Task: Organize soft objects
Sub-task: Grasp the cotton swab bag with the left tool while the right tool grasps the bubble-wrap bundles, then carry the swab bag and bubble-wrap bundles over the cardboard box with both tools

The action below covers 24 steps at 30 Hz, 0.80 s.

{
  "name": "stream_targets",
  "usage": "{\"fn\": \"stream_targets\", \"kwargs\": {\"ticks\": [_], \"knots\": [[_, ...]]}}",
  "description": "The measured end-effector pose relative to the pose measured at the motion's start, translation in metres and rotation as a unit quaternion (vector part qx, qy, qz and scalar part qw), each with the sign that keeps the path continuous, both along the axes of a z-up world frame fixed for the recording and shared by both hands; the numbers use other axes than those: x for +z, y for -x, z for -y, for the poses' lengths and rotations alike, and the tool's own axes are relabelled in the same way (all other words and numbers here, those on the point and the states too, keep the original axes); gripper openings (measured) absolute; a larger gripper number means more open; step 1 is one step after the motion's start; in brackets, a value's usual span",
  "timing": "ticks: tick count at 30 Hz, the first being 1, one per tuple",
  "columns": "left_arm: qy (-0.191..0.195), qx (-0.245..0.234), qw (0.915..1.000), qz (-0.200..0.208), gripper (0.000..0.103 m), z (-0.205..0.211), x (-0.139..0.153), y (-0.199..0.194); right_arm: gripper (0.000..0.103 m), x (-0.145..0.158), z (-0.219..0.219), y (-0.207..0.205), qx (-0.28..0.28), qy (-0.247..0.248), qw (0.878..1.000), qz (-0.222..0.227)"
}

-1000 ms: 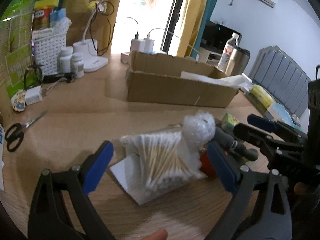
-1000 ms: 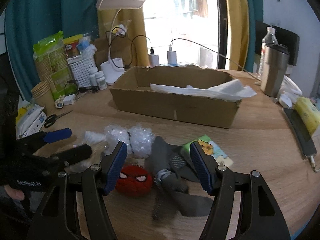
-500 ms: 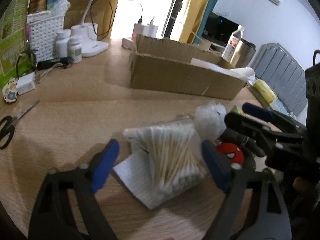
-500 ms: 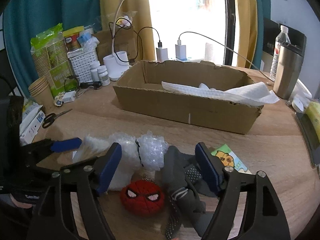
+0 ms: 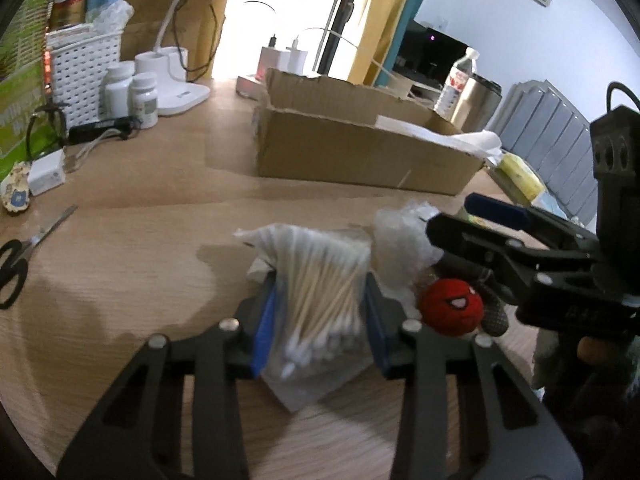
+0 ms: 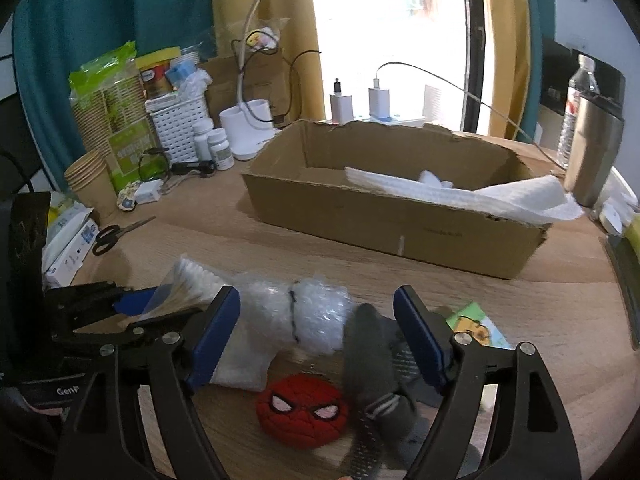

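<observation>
Your left gripper (image 5: 320, 322) has just been closing, and its blue pads now press on both sides of a clear bag of cotton swabs (image 5: 320, 288), wooden sticks fanned upward and white tips low. The bag sits on a white sheet of paper (image 5: 308, 390) on the wooden table (image 5: 132, 248).

Your right gripper (image 6: 318, 332) has its jaws spread wide and grips nothing. Between its blue pads, without touching them, lie a bundle of bubble wrap (image 6: 296, 312) cinched by a dark tie and the upper end of a grey sock (image 6: 368, 352). Just below the bubble wrap rests a red knitted ball with a spider-mask face (image 6: 302, 410), touching the sock at its right. A white soft piece (image 6: 244, 360) lies beside the left pad of this gripper. A green packet with a cartoon picture (image 6: 478, 326) lies to the right of the sock.

Beyond these things stands an open cardboard box (image 6: 400, 220), well apart from both grippers, with a white paper towel (image 6: 472, 196) draped inside and over its right rim.

To the far left on the table lie black-handled scissors (image 6: 116, 234). Further back stand a white basket (image 6: 178, 128), two white pill bottles (image 6: 214, 144) and a white desk lamp (image 6: 256, 80). At the right stands a steel tumbler (image 6: 592, 156).
</observation>
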<state>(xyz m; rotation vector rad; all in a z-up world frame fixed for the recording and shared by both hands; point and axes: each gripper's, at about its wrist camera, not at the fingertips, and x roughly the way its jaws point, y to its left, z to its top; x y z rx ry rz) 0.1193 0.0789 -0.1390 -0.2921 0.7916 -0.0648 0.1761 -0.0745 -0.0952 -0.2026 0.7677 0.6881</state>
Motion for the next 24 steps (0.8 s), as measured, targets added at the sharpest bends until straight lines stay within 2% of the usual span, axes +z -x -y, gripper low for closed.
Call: {"fn": "stream_targets", "kwargs": {"ticks": [6, 11, 14, 17, 22, 24], "knots": [[-0.007, 0.012, 0.9999, 0.008, 0.04, -0.013, 0.006, 0.007, 0.082, -0.005, -0.014, -0.002, 0.02, 0.0, 1.0, -0.009], [0.015, 0.007, 0.9998, 0.011, 0.04, -0.022, 0.007, 0.007, 0.081, -0.012, -0.023, -0.007, 0.022, 0.013, 1.0, -0.014], [0.051, -0.008, 0.9986, 0.012, 0.041, -0.025, 0.007, 0.006, 0.062, -0.016, -0.026, -0.008, 0.027, 0.026, 0.999, -0.015], [0.049, -0.011, 0.9987, 0.011, 0.041, -0.024, 0.009, 0.004, 0.059, -0.012, -0.023, -0.005, 0.035, 0.02, 0.999, -0.01], [0.046, -0.008, 0.9988, 0.011, 0.041, -0.028, 0.009, 0.004, 0.059, 0.008, -0.019, 0.004, 0.059, -0.021, 0.998, 0.007], [0.054, -0.004, 0.9985, 0.009, 0.041, -0.032, 0.006, 0.005, 0.059, 0.009, -0.025, 0.006, 0.08, -0.018, 0.997, 0.0]]}}
